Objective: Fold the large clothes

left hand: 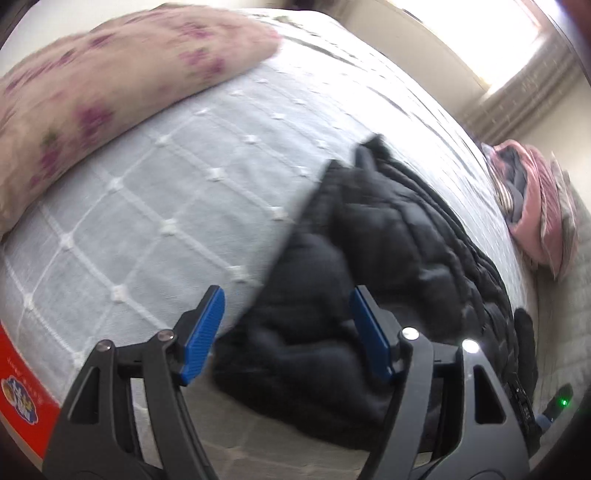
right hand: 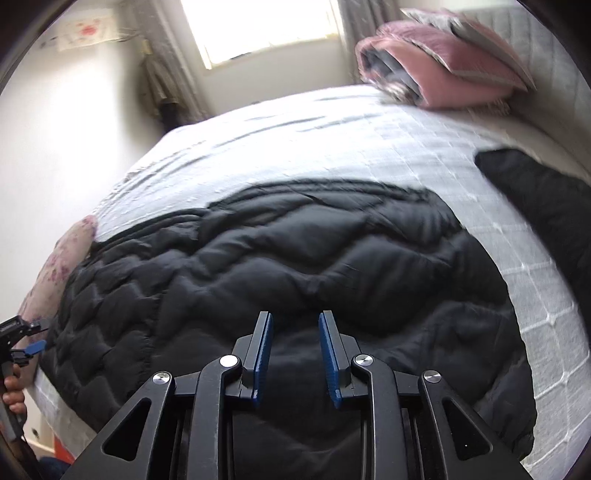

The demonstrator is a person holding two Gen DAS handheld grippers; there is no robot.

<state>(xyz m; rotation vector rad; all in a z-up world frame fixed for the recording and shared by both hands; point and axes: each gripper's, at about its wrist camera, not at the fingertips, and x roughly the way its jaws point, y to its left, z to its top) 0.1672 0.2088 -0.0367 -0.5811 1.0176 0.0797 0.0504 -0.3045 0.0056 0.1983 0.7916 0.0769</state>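
Observation:
A black quilted jacket (right hand: 288,258) lies spread on the bed (right hand: 295,147), which has a pale checked cover. My right gripper (right hand: 295,317) hovers over the jacket's near part; its blue pads stand a little apart with nothing pinched between them. In the left wrist view the jacket (left hand: 388,240) fills the lower right. My left gripper (left hand: 286,295) is wide open above the jacket's edge, one pad over the bed cover (left hand: 147,206) and the other over the black cloth. In the right wrist view the left gripper (right hand: 37,345) also shows at the far left edge, held by a hand (right hand: 13,398).
A floral pillow (left hand: 92,92) lies beside the jacket's far end. A folded pink quilt (right hand: 443,62) sits at the bed's far corner near the window (right hand: 266,26). A separate dark strip of cloth (right hand: 546,195) lies at the right. A red box (left hand: 22,387) stands by the bed.

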